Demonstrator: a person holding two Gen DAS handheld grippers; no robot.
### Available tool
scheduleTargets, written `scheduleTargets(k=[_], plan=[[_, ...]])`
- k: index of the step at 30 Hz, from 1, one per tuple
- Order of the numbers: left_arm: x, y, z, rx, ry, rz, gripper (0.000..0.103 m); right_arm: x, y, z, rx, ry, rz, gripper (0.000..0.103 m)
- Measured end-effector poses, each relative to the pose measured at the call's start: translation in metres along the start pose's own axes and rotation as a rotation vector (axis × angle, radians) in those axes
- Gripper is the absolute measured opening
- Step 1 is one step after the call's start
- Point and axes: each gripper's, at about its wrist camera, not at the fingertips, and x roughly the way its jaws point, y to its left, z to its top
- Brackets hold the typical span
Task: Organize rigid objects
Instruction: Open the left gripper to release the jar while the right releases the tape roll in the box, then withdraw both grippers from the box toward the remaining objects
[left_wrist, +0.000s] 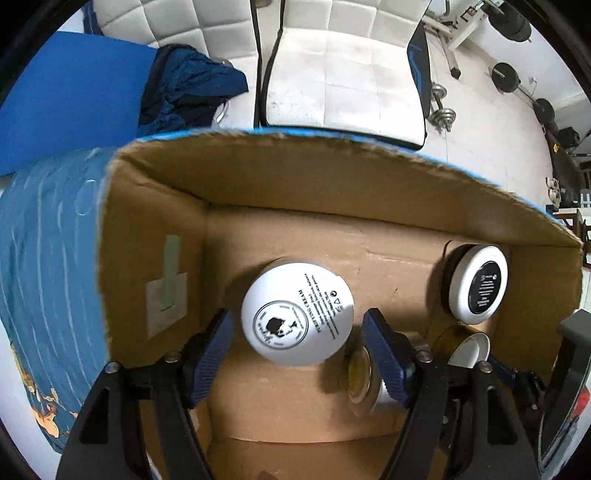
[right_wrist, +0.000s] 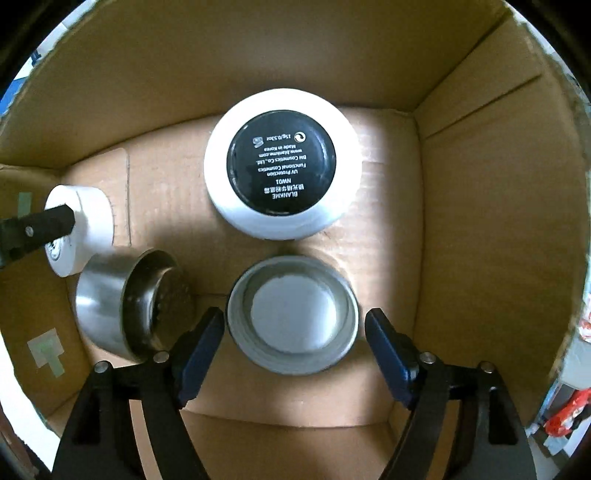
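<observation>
Looking down along the left gripper (left_wrist: 297, 352), its blue fingers (left_wrist: 212, 354) stand apart inside a cardboard box (left_wrist: 258, 177), with a white jar (left_wrist: 297, 314) between them, bottom up and printed in black; neither pad presses on it, a narrow gap showing on each side. Just behind the right-hand finger lies a small jar (left_wrist: 360, 380) on its side. Well beyond that finger, by the box's far right wall, sits a white compact (left_wrist: 476, 284) with a black round label.

Through the right wrist camera, the right gripper (right_wrist: 293, 336) is spread too, a shallow grey metal lid (right_wrist: 293, 314) lying open side up between its fingers (right_wrist: 201, 343), touched by neither. Ahead of the fingertips sits the white compact (right_wrist: 282, 166). Left of the left-hand finger lies a silver tin (right_wrist: 125, 302) tipped on its side, the white jar (right_wrist: 86, 229) past it.
</observation>
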Motion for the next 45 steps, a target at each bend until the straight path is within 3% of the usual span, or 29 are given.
scheduleTargets(k=[4,7,9,17,29,39,45], plan=[[-0.022,-0.003,-0.015,0.012,-0.047,0.0,0.083,-0.018,0.006,-0.012,-0.022,-0.037,-0.012,0.089],[-0.037,-0.006,-0.03,0.033,-0.084,0.012,0.094,-0.033,0.011,-0.026,-0.027,-0.061,0.002,0.102],[-0.048,-0.01,-0.044,0.055,-0.118,0.025,0.098,-0.045,0.016,-0.037,-0.025,-0.09,0.014,0.103],[-0.089,-0.009,-0.097,0.07,-0.231,0.004,0.098,-0.085,0.021,-0.082,-0.042,-0.218,-0.003,0.103],[-0.16,-0.012,-0.184,0.072,-0.426,-0.002,0.098,-0.152,-0.009,-0.153,-0.053,-0.383,0.022,0.103],[-0.198,-0.009,-0.239,0.074,-0.504,0.017,0.098,-0.198,-0.022,-0.212,-0.065,-0.497,0.057,0.103],[-0.2,-0.006,-0.259,0.063,-0.505,-0.001,0.098,-0.205,-0.022,-0.233,-0.086,-0.526,0.074,0.103]])
